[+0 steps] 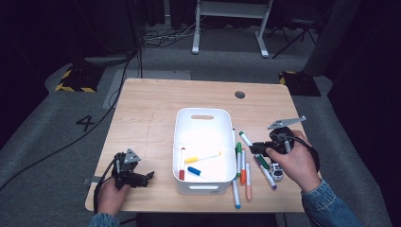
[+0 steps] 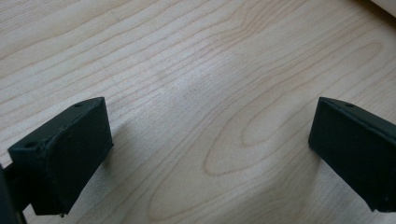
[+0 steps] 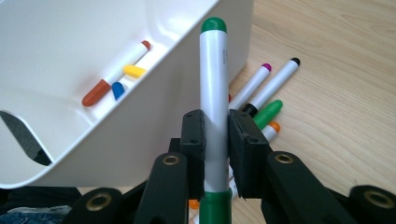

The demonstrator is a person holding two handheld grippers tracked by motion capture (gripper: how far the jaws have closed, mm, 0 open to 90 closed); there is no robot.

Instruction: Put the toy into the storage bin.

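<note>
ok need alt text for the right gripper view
The right tongs are shut on a white marker with a green cap, held upright beside a white bin. Inside the bin lie three markers; more markers lie on the wooden table.

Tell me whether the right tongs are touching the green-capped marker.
Touching. The right gripper view shows the right tongs with both black pads pressed against the white barrel of the green-capped marker, no gap on either side.

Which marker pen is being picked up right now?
The green-capped marker: the right gripper is shut on its white barrel, lifted beside the white bin. The others lie loose on the table or in the bin.
</note>
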